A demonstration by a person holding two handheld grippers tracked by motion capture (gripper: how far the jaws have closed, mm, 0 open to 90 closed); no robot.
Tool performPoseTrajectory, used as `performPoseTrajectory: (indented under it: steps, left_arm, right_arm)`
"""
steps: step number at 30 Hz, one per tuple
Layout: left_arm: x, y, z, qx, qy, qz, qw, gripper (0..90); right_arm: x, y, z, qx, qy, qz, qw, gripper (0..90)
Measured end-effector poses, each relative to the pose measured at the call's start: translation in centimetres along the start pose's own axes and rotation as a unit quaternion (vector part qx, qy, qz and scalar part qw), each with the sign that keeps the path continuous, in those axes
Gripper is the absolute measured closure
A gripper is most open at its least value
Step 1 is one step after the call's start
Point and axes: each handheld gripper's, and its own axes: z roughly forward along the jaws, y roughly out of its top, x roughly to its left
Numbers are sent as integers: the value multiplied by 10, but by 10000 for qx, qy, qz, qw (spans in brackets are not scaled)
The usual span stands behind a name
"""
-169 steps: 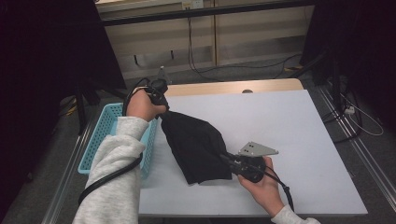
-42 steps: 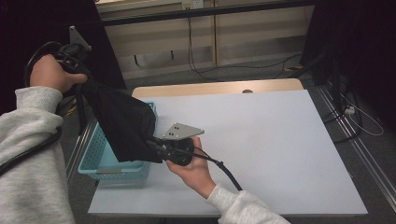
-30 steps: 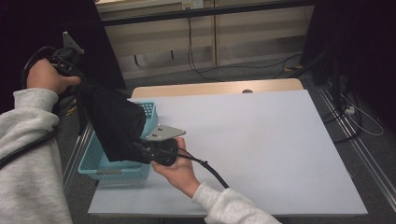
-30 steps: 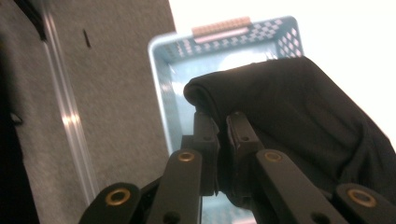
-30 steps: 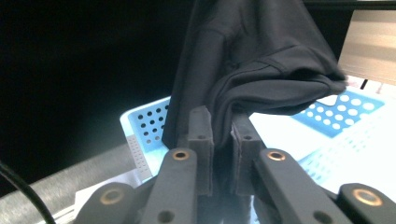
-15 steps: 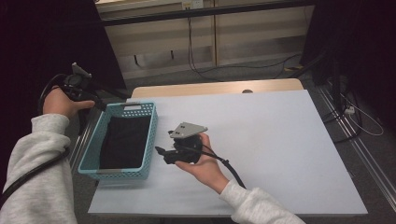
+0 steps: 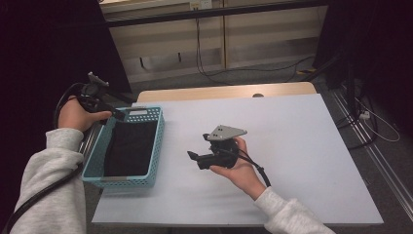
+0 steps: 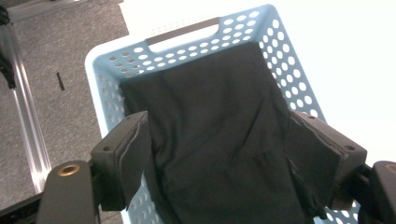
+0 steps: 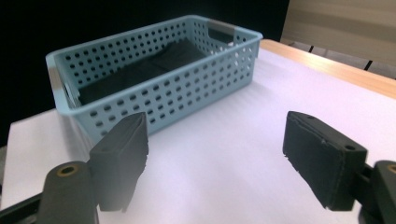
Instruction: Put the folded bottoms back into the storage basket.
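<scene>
Black cloth (image 7: 127, 147) lies in the blue basket (image 7: 155, 146); both tongs, left (image 7: 120, 114) and right (image 7: 193, 159), just opened, hold nothing.

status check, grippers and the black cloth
Left gripper and right gripper open, jaws just opened, nothing between them. Black cloth lies in light blue perforated plastic basket. Nothing in the way.

The basket (image 8: 112, 70) cuts off at the bottom edge.

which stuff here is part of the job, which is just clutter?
Job: black cloth lying in the blue basket; left claw and right claw, both open, holding nothing.
Clutter: cables on the floor; wooden board behind the table.
</scene>
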Motion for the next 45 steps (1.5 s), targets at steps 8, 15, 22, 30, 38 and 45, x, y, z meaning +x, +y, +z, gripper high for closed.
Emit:
performPoseTrajectory:
  steps: [8,15,22,30,38,45]
  left_arm:
    - [-14,2,-1,-79,-77,112,9999,217]
    - [-26,0,1,-175,-189,175,9995,213]
    - [-41,-2,10,-211,-376,270,9987,208]
    - [-64,-5,22,-301,-573,460,9968,206]
    - [-88,-8,32,-359,-780,540,9948,203]
    - [-109,-8,34,-415,-871,654,9932,198]
  right_arm:
    - [-12,-12,-16,89,-109,28,9999,205]
    - [-14,-17,-22,101,-80,20,9999,194]
    - [-25,-28,-37,170,-141,64,9997,183]
    - [-37,-43,-57,286,-300,85,9991,180]
    - [-48,-56,-82,262,-462,208,9984,182]
    - [-50,-65,-105,162,-557,249,9980,176]
